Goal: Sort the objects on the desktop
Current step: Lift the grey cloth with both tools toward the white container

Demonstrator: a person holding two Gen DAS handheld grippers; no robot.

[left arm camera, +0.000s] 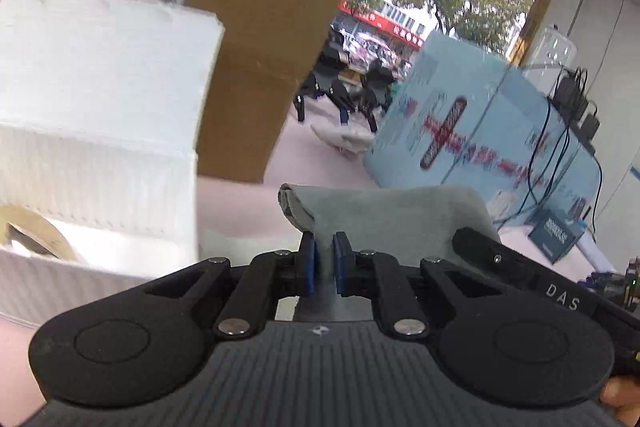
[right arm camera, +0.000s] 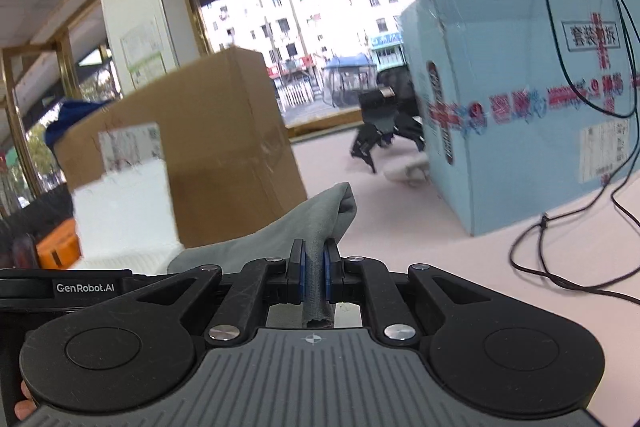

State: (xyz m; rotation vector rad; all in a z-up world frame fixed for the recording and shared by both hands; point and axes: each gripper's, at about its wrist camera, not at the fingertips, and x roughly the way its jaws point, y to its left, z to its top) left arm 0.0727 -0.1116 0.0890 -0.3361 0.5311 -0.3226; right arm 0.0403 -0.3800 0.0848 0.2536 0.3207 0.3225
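Both claws grip 1 grey cloth point(left arm camera: 384, 215): the left claw point(left arm camera: 324, 261) and the right claw point(right arm camera: 314, 269) are each pinched narrow on a fold, holding it above the pink bench point(right arm camera: 500, 267). Sorting looks midway; the cloth is not yet put away.

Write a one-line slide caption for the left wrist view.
Left gripper clamps a grey folded cloth above the pink tabletop, between a brown cardboard box and a light-blue printed carton.

Grey cloth point(left arm camera: 384, 211); brown carton point(right arm camera: 224, 147); light-blue box point(right arm camera: 520, 99), red print; white foam point(left arm camera: 100, 75); pink tabletop point(right arm camera: 400, 211).
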